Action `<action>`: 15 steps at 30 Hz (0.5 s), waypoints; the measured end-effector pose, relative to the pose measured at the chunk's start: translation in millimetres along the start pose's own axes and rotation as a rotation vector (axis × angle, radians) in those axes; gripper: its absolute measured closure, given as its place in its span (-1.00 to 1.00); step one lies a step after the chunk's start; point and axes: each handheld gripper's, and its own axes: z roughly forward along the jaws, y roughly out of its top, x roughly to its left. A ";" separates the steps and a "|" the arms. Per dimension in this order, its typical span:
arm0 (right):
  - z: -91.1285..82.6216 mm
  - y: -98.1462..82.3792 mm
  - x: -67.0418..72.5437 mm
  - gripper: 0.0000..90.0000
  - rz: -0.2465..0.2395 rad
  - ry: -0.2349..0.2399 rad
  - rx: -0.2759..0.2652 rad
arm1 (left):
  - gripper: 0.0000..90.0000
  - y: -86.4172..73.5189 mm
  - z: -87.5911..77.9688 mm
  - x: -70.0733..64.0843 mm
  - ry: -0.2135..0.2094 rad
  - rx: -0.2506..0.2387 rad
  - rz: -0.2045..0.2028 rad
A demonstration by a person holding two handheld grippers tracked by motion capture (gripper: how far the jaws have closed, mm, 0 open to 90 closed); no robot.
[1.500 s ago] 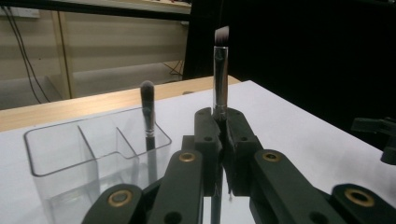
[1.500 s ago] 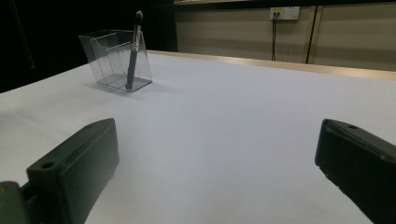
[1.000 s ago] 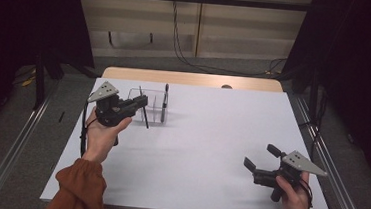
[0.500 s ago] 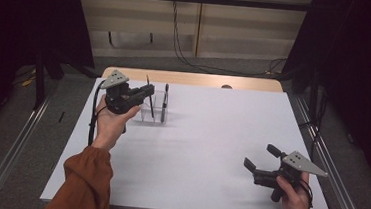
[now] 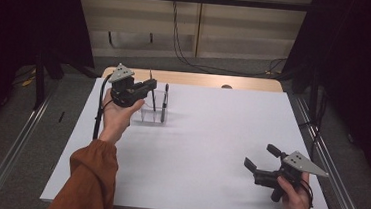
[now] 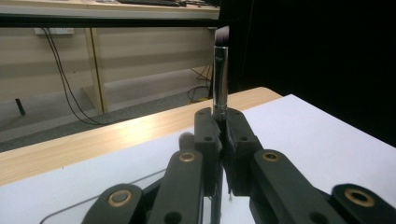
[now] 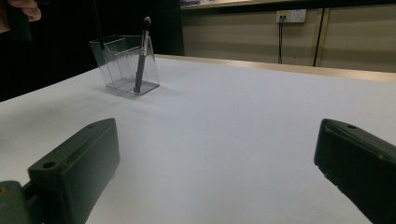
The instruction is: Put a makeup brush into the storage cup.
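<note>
The left tongs (image 5: 147, 85) pinch a makeup brush (image 6: 220, 70) upright above the clear holder (image 5: 154, 108) at ten o'clock on the surface (image 5: 211, 136), while the right tongs (image 5: 262, 158) rest spread at four o'clock.

Two slim makeup brushes with dark handles (image 5: 164, 103) (image 6: 220, 70), one clear plastic box-shaped holder (image 5: 155, 113) at eleven o'clock on one white-topped table (image 5: 209, 156), two black two-jaw grippers (image 5: 144, 87) (image 5: 260, 157).

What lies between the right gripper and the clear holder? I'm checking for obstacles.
Nothing: in the right gripper view, bare white table runs from the right gripper to the clear holder.
</note>
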 end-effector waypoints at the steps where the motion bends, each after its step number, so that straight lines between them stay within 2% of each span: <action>1: 0.0 -0.1 -0.1 -1.00 -0.002 0.000 0.000 | 0.90 1.4 2.2 0.5 0.006 0.000 -0.003; 3: -0.2 -0.2 -0.6 -1.00 -0.002 0.000 -0.001 | 0.90 3.6 4.7 0.9 0.010 -0.002 -0.002; 7: -0.5 -0.7 -0.3 -1.00 -0.010 0.003 0.001 | 0.90 3.9 10.0 1.5 0.022 -0.004 0.025; 13: -0.2 -1.2 1.4 -0.99 -0.031 0.014 0.008 | 0.90 -0.3 19.4 5.6 0.052 -0.010 0.011; 15: 0.5 -1.4 1.2 -0.99 -0.031 0.020 0.010 | 0.90 0.5 20.9 4.8 0.051 -0.008 0.030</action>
